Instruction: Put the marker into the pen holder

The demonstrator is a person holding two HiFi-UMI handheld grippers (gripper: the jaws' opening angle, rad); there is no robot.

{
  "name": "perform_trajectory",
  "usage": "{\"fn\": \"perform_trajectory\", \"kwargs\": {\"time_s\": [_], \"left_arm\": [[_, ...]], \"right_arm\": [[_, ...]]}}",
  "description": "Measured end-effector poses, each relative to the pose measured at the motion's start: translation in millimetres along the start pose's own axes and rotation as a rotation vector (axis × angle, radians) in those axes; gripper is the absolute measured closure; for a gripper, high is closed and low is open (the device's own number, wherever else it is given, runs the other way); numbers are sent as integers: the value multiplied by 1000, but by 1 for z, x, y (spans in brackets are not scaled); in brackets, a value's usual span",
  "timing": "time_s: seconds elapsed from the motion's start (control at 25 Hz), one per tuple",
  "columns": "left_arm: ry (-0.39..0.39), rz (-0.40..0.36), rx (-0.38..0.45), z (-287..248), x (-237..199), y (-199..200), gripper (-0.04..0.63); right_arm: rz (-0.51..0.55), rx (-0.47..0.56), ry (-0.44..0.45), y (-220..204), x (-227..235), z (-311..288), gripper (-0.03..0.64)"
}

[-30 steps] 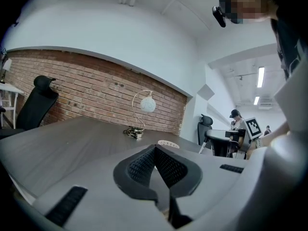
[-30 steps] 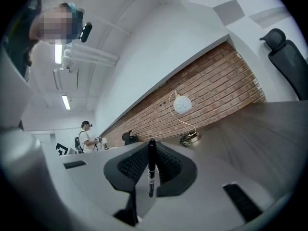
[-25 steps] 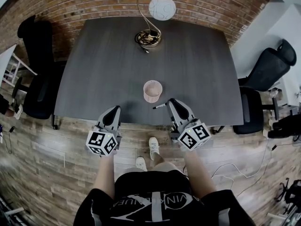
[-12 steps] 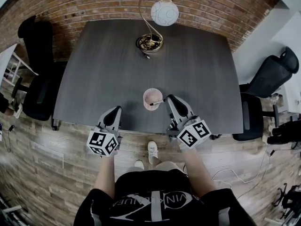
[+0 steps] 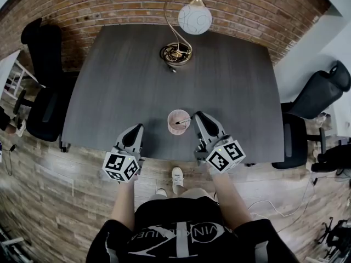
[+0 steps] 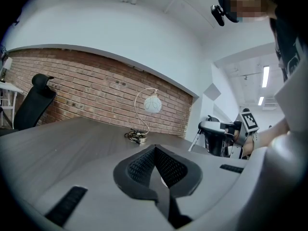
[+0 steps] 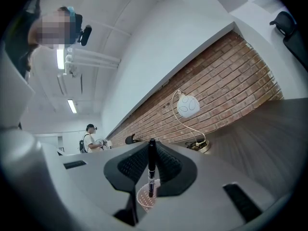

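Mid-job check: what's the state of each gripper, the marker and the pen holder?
Left gripper: shut, empty.
Right gripper: shut on the marker.
Marker: gripped, tip over the pen holder's mouth.
Pen holder: upright on the table.
Lamp: upright.

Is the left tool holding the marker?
No, the marker is clamped in the right tool, while the left tool is shut on nothing.

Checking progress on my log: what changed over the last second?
The right gripper, gripping the black marker, moved left: the marker's tip went from beside the pink mesh pen holder to over its opening. The left gripper stayed shut, empty.
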State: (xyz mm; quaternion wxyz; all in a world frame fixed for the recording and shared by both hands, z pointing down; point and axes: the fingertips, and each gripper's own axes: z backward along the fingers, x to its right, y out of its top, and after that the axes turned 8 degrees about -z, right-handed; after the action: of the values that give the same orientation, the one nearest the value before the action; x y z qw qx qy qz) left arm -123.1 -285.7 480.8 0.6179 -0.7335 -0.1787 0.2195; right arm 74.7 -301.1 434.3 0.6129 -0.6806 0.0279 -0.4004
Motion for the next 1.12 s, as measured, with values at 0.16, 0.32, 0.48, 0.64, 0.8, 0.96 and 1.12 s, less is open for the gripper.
{"fn": "perform_trajectory", "kwargs": {"time_s": [0.16,0.32,0.48,0.64,0.8,0.96,1.12], "left_arm": [[3,6,-6,-6,-2,-4,581],[4,15,-15,-12,-2,-10,581],[10,18,-27,-17,-4,-15,581],[17,14,-42,-20,-8,-22,581],[24,24,-56,-21,-10,-28,581],[25,29,-63,-24,-9,-32,581],[16,36,-70,-26,-7,-37,581]], "right_arm": [[9,-16,-4,-4,7,-6,565],[16,-39,-13,-14,12,-11,565],[29,-67,-17,-23,17,-16,565],[38,-90,-20,-32,23,-19,565],[47,-110,-22,-39,27,-21,565],[62,-132,-22,-46,31,-22,565],[69,-148,-18,-54,32,-23,565]]}}
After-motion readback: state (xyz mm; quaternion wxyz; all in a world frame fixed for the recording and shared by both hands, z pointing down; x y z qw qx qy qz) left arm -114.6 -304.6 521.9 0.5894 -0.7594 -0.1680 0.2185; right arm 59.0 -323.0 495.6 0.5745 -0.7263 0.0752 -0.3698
